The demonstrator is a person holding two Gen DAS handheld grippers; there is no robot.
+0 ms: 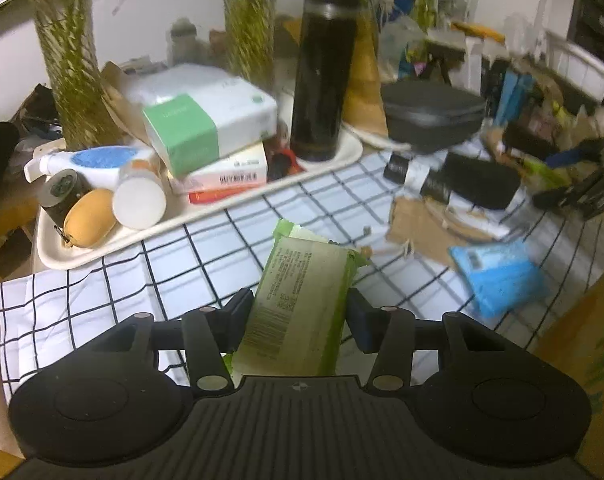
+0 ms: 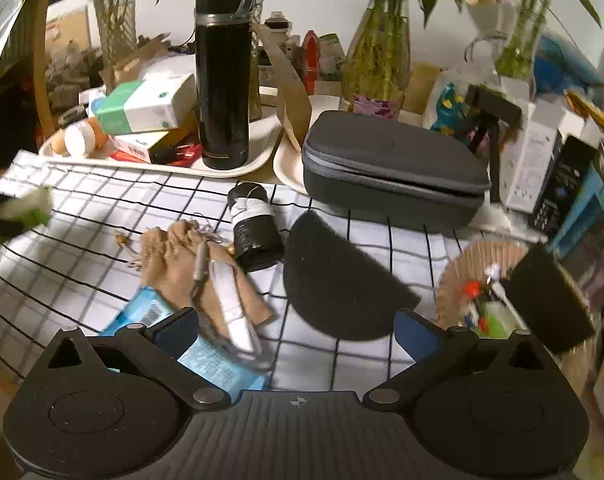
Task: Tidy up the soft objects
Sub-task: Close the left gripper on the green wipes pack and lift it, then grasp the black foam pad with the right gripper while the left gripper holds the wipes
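Observation:
In the left wrist view my left gripper [image 1: 300, 304] is shut on a green pack of wipes [image 1: 305, 276], lifted above the checked cloth [image 1: 206, 248] and tilted. A blue soft pack [image 1: 497, 276] lies on the cloth to the right. In the right wrist view my right gripper [image 2: 298, 320] stands open low over the cloth, with nothing pressed between its pads. The blue pack [image 2: 206, 356] lies under its left finger. Beside it lie a tan fabric pouch [image 2: 182, 256], a black wrapped roll [image 2: 254, 228] and a black half-round foam pad [image 2: 337, 280]. The green pack [image 2: 26, 208] shows blurred at the left edge.
A cream tray [image 1: 102, 248] holds boxes, bottles and a tall black flask [image 1: 321, 72]. A grey zip case [image 2: 389, 160] sits on a second tray behind the cloth. Plant vases [image 2: 377, 52] line the back. A round brown dish [image 2: 477, 276] with small items stands at the right.

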